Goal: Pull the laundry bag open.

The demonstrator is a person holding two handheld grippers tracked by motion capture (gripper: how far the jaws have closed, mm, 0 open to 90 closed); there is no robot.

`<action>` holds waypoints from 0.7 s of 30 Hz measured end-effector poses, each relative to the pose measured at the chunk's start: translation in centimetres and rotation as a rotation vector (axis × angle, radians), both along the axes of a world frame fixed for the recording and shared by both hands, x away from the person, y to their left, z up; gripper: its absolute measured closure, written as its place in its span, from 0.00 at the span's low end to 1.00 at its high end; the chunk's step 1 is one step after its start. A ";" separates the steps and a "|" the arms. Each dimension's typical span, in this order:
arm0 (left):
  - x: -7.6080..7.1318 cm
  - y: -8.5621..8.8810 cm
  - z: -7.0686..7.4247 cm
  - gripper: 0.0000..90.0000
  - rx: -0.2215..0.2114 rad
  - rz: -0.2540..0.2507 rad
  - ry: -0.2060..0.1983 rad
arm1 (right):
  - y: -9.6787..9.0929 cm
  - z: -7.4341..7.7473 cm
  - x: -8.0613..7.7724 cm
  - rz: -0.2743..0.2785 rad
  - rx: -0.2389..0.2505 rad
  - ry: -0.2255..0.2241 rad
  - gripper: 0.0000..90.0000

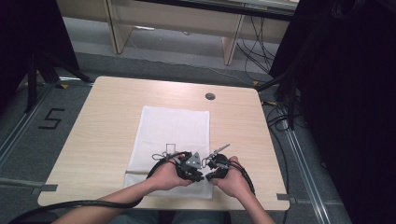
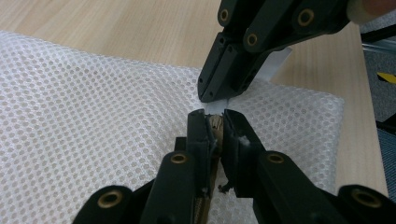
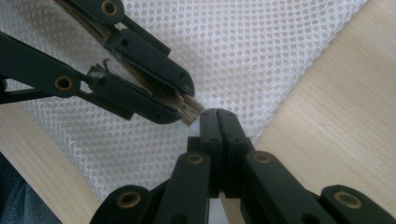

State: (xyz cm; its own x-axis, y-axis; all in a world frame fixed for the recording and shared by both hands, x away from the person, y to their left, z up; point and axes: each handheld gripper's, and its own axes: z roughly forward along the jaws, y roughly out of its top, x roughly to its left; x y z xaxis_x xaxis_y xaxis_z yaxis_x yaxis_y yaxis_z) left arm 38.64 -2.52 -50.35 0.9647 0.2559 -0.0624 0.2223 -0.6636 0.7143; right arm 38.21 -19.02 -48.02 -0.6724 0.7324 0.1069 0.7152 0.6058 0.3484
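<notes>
A light wooden desk point(image 1: 107, 126) with a round cable port point(image 1: 210, 96) is seen on grey carpet marked "5" point(image 1: 50, 118); pale furniture legs stand behind. A white mesh cloth point(image 1: 175, 128) is spread across the desk's middle, reaching the near edge. There, the left gripper point(image 2: 215, 122) fingers are closed on a brown piece point(image 2: 215, 125), while the right gripper point(image 3: 218, 116) fingers are clenched on the cloth's white tab point(image 2: 275, 64).
</notes>
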 end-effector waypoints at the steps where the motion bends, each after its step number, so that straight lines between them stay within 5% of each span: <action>1: 0.0 0.0 0.0 0.90 -0.001 0.004 0.005 | 0.0 0.0 0.0 -0.002 -0.002 -0.001 1.00; 14: 0.0 0.1 0.2 0.90 -0.004 0.024 0.024 | 0.4 0.1 -0.2 0.006 -0.022 -0.013 1.00; 21: 0.0 0.3 0.4 0.90 0.028 0.010 0.003 | 0.5 0.1 -0.1 0.009 -0.037 -0.016 1.00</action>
State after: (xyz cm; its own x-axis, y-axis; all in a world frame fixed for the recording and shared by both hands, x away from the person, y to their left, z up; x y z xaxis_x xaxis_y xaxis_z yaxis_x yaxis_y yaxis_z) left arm 38.68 -2.27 -49.96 0.9618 0.2676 -0.0582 0.2314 -0.6806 0.6951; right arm 38.10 -18.47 -47.93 -0.6807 0.7293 0.0684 0.7038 0.6253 0.3370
